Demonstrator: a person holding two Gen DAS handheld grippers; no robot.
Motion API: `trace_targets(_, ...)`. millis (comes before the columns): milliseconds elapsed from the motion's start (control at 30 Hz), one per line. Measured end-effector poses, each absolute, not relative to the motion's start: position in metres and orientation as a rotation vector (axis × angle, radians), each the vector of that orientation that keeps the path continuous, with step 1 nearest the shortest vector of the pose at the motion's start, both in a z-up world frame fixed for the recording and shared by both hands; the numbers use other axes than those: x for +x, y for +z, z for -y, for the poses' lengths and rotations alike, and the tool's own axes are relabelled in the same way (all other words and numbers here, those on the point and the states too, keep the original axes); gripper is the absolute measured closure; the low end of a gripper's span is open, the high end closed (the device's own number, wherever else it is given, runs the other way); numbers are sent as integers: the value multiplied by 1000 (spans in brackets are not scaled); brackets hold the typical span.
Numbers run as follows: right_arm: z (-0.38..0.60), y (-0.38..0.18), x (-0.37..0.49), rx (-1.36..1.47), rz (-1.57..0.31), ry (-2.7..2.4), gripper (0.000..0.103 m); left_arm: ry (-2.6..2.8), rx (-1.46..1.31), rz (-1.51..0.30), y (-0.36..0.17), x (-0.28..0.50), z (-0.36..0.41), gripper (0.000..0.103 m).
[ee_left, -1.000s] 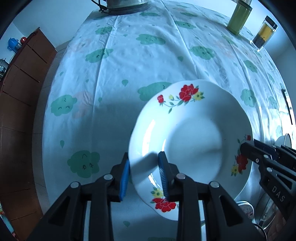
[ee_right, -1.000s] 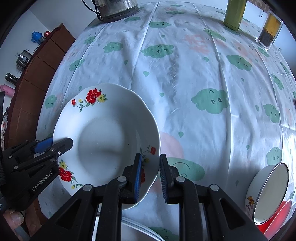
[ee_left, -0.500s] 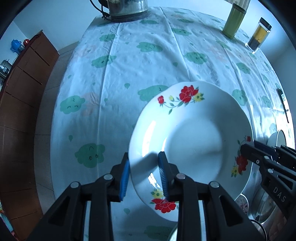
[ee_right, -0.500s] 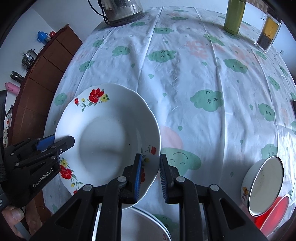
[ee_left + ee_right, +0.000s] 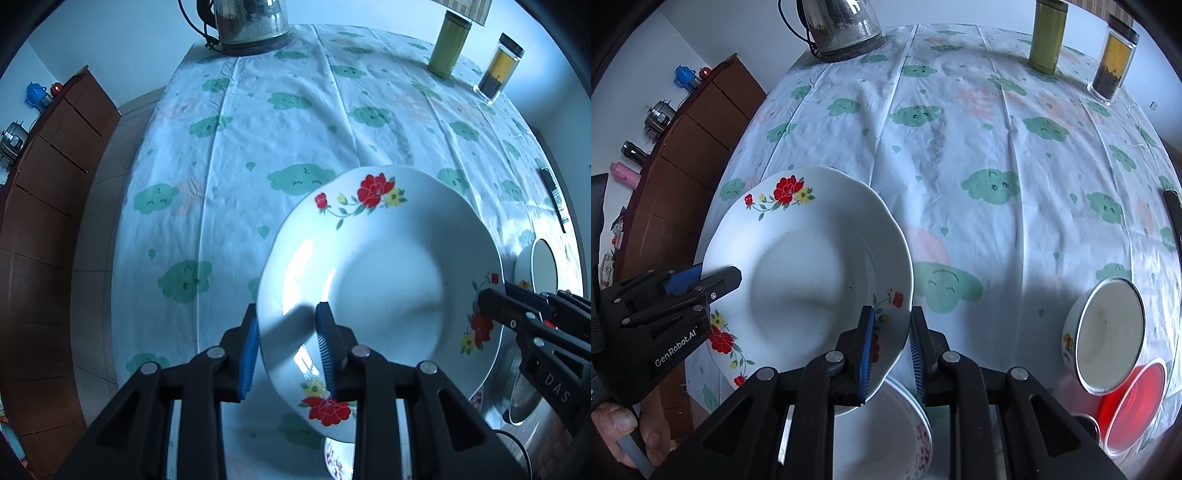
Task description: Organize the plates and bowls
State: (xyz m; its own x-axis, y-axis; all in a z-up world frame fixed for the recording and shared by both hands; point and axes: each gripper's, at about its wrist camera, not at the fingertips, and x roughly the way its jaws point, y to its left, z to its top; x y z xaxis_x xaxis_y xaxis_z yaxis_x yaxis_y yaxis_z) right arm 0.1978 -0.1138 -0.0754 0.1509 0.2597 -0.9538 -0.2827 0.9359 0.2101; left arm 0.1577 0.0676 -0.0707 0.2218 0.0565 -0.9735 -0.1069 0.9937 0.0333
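— While both grippers point steeply down over the counter (image 5: 1015, 155), what does each one grip?
— The left gripper (image 5: 286, 350) has its fingers (image 5: 249, 350) clamped on the near left rim of the flowered plate (image 5: 388, 280). The right gripper (image 5: 891, 354) has its fingers (image 5: 867, 350) clamped on the opposite rim.
— Position of the plate?
— Held clear above the cloud-print cloth, tilted, with its hollow side facing the cameras. A second dish (image 5: 886, 435) lies directly beneath its near edge.
— Other items noted?
— A white bowl (image 5: 1108, 332) rests beside a red bowl (image 5: 1134, 406) at the right, the two touching. A kettle (image 5: 842, 26), a green canister (image 5: 1047, 35) and a spice jar (image 5: 1113, 55) stand at the far edge, well apart from the plate
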Motion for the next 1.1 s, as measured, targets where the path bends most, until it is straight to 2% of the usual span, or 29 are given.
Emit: trace_targets(1100, 153, -71, 123, 17, -1356, 379, 83, 90, -6, -1340, -65, 93, -30, 75)
